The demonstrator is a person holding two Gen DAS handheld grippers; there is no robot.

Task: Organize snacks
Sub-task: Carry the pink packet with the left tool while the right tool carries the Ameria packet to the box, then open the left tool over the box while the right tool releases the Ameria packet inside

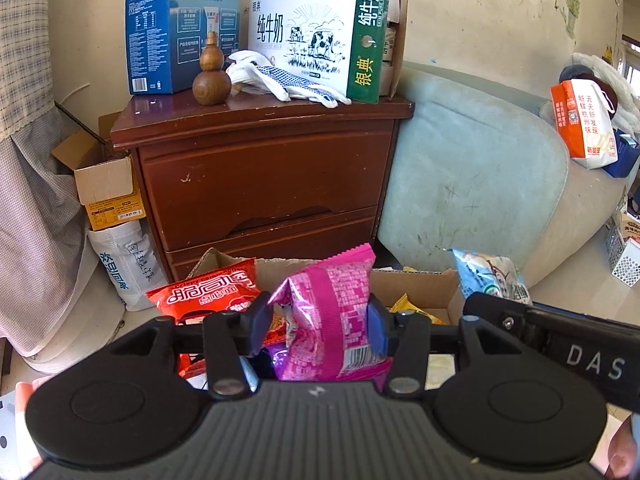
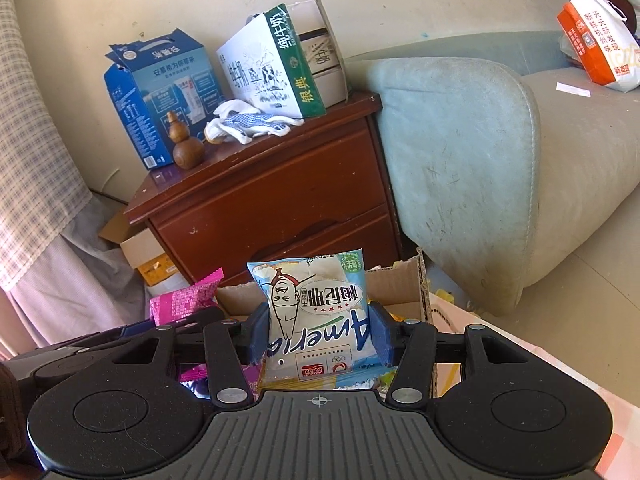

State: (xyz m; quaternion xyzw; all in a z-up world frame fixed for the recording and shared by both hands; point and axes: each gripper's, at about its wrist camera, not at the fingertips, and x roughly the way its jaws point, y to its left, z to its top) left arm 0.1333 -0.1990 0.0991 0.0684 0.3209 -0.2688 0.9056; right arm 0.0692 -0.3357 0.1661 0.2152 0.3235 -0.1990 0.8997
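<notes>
My left gripper [image 1: 318, 326] is shut on a pink snack packet [image 1: 332, 312], held upright above an open cardboard box [image 1: 416, 284]. A red snack bag [image 1: 208, 292] lies to its left at the box's edge. My right gripper [image 2: 318, 338] is shut on a light-blue and white snack bag [image 2: 318, 320], held upright over the same cardboard box [image 2: 404, 284]. The blue bag also shows in the left wrist view [image 1: 492, 276], and the pink packet shows in the right wrist view [image 2: 184, 300]. Yellow packets [image 1: 408, 306] lie inside the box.
A dark wooden nightstand [image 1: 260, 176] stands behind the box, with a blue carton [image 1: 180, 28], a milk carton [image 1: 320, 36], a wooden gourd [image 1: 211, 76] and gloves [image 1: 280, 78] on top. A pale-blue sofa [image 1: 472, 172] is on the right, with an orange bag [image 1: 580, 120] on it.
</notes>
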